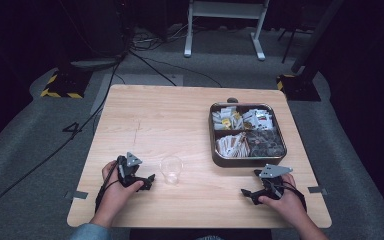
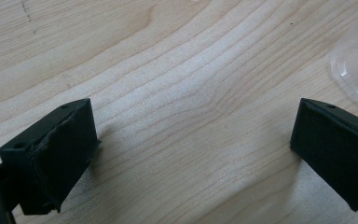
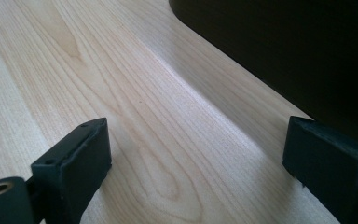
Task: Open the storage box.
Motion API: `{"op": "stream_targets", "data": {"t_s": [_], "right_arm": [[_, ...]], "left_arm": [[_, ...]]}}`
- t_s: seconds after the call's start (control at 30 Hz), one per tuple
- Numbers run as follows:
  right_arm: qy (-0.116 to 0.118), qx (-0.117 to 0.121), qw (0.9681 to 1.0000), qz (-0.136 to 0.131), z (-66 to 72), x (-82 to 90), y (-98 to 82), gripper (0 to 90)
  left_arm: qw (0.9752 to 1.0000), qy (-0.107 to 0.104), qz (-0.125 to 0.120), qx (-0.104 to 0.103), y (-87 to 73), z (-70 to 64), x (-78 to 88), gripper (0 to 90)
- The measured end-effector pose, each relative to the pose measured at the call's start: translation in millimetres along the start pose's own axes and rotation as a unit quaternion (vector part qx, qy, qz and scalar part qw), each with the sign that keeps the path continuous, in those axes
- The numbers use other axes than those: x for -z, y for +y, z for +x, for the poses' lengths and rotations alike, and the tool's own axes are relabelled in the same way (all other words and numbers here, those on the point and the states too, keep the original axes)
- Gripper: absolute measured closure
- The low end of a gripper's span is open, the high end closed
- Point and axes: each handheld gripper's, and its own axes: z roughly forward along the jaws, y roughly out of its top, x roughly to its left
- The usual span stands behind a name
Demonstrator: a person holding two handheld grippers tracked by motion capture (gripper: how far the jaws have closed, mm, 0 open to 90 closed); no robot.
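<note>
From above, the pale wooden table point(image 1: 180, 115) stands on grey carpet point(image 1: 25, 150) in a dark room, with cables point(image 1: 145, 62) and a white frame point(image 1: 225, 25) on the far side. The clear cup point(image 1: 171, 169) stands near the front, just right of the left gripper point(image 1: 150, 181); the tray point(image 1: 219, 159) of packets is at the far right, and the right gripper point(image 1: 246, 194) rests near it. In the left gripper view the jaws stand wide apart over bare wood, holding nothing, the cup's rim point(image 2: 354, 70) at the right. In the right gripper view the jaws are also wide and empty, beside the tray's dark wall point(image 3: 298, 51).

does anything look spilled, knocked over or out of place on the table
Nothing stands out. The clear cup stands upright on the wooden table, and the packets stay inside the divided tray. Both the left gripper and right gripper rest open, holding nothing.
</note>
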Motion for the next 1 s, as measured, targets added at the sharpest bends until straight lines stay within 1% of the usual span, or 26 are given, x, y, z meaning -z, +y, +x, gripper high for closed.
{"op": "stream_targets", "data": {"t_s": [0.23, 0.27, 0.37, 0.4, 0.43, 0.47, 0.5, 0.6, 0.63, 0.67, 0.7, 0.73, 0.77, 0.83, 0.9, 0.93, 0.97, 1.0], "right_arm": [[0.005, 0.004, 1.0, -0.006, 0.0, 1.9, -1.5, 12.7], [0.005, 0.003, 0.9999, -0.009, -0.3, 3.5, -2.4, 15.6], [0.005, 0.002, 0.9999, -0.01, -0.6, 4.5, -3.2, 17.3], [0.004, 0.002, 1.0, -0.008, -0.7, 5.3, -2.9, 19.4], [0.005, 0.001, 1.0, -0.008, -0.9, 6.5, -2.3, 23.4], [0.005, -0.001, 0.9999, -0.01, -0.9, 6.4, -2.5, 23.4], [0.005, -0.001, 0.9999, -0.01, -0.9, 6.4, -2.5, 23.4], [0.001, -0.006, 0.9998, -0.017, 0.0, 6.1, -4.0, 23.7], [0.001, -0.007, 0.9998, -0.018, 0.4, 6.4, -4.3, 24.8], [0.001, -0.007, 0.9998, -0.017, 0.5, 7.0, -4.2, 27.9], [0.005, -0.007, 0.9998, -0.015, 0.8, 8.3, -3.5, 31.9], [0.005, -0.007, 0.9998, -0.015, 0.8, 8.3, -3.5, 31.9], [0.008, -0.002, 0.9997, -0.023, 2.5, 13.0, -0.5, 32.2], [0.005, 0.008, 0.9995, -0.029, 4.6, 19.2, 4.0, 33.3], [0.005, 0.009, 0.9991, -0.041, 6.1, 26.8, 9.9, 33.3], [0.005, 0.009, 0.9991, -0.041, 6.1, 26.8, 9.9, 33.3], [0.007, 0.009, 0.9989, -0.046, 6.5, 30.4, 12.8, 33.3], [0.012, 0.003, 0.9982, -0.059, 6.3, 37.6, 19.6, 33.2]], "left_arm": [[1.0, -0.001, 0.002, 0.0, 0.0, 0.5, 0.2, 0.4], [1.0, -0.003, 0.001, -0.003, -0.2, 1.5, 0.5, 0.4], [1.0, -0.009, 0.0, -0.004, -1.4, 2.8, 1.2, 0.5], [0.9999, -0.01, -0.001, -0.005, -1.9, 4.0, 1.8, 0.9], [0.9999, -0.013, 0.0, -0.008, -2.6, 6.6, 3.0, 1.9], [0.9999, -0.013, 0.0, -0.008, -2.6, 6.6, 3.0, 2.0], [0.9999, -0.012, -0.001, -0.004, -3.1, 7.0, 3.1, 2.0], [1.0, -0.008, -0.002, -0.003, -2.4, 7.9, 2.4, 1.9], [1.0, -0.008, 0.0, -0.004, -2.1, 8.1, 2.5, 1.9], [1.0, -0.008, 0.0, -0.003, -2.0, 8.0, 2.4, 1.9], [1.0, -0.006, -0.001, -0.002, -2.0, 7.7, 2.2, 1.9], [1.0, -0.006, -0.001, -0.002, -2.0, 7.7, 2.2, 1.9], [1.0, -0.005, -0.001, -0.002, -1.7, 7.6, 2.0, 1.9], [1.0, -0.004, -0.001, -0.002, -1.6, 7.4, 1.9, 1.8], [1.0, -0.004, -0.001, 0.0, -1.5, 7.0, 1.6, 1.7], [1.0, -0.004, -0.001, 0.0, -1.5, 7.0, 1.6, 1.7], [1.0, -0.003, -0.002, 0.0, -1.3, 6.9, 1.5, 1.7], [1.0, -0.004, -0.002, 0.001, -1.1, 6.7, 1.1, 1.5]]}}
